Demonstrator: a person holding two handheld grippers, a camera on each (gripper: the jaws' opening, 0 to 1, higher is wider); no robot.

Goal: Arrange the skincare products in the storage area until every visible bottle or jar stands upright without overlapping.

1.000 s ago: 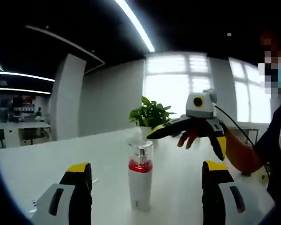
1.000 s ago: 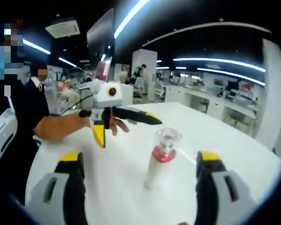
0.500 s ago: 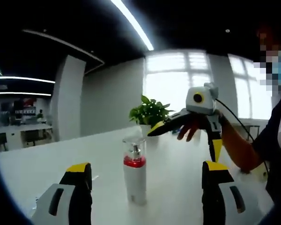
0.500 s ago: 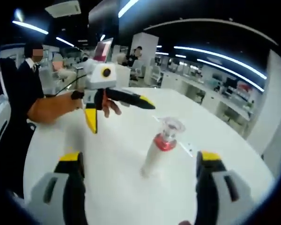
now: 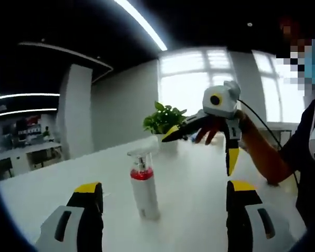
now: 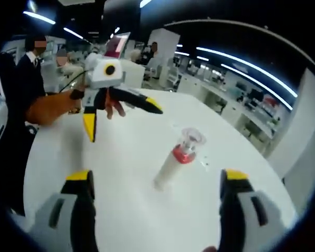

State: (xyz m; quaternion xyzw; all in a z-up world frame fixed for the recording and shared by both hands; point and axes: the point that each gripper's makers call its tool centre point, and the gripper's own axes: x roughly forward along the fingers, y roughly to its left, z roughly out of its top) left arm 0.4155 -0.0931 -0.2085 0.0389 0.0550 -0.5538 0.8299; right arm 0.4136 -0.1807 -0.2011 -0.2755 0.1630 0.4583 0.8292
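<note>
Bottle (image 5: 142,190) is what we see first, standing on the white table (image 5: 194,194). It is white with a red ring and a clear cap. In the left gripper view it stands between our two yellow-tipped jaws but farther off, and nothing touches it. Our left gripper (image 5: 164,194) is spread wide and holds nothing. Our right gripper (image 6: 161,181) is spread wide too, and it is empty. In the right gripper view the bottle (image 6: 176,159) looks tilted, but that may be the camera, so we cannot tell. Each gripper also shows in the other view, up above the table, with its jaws far apart. A green plant (image 5: 163,118) sits at the far side of the table, by bright windows.
</note>
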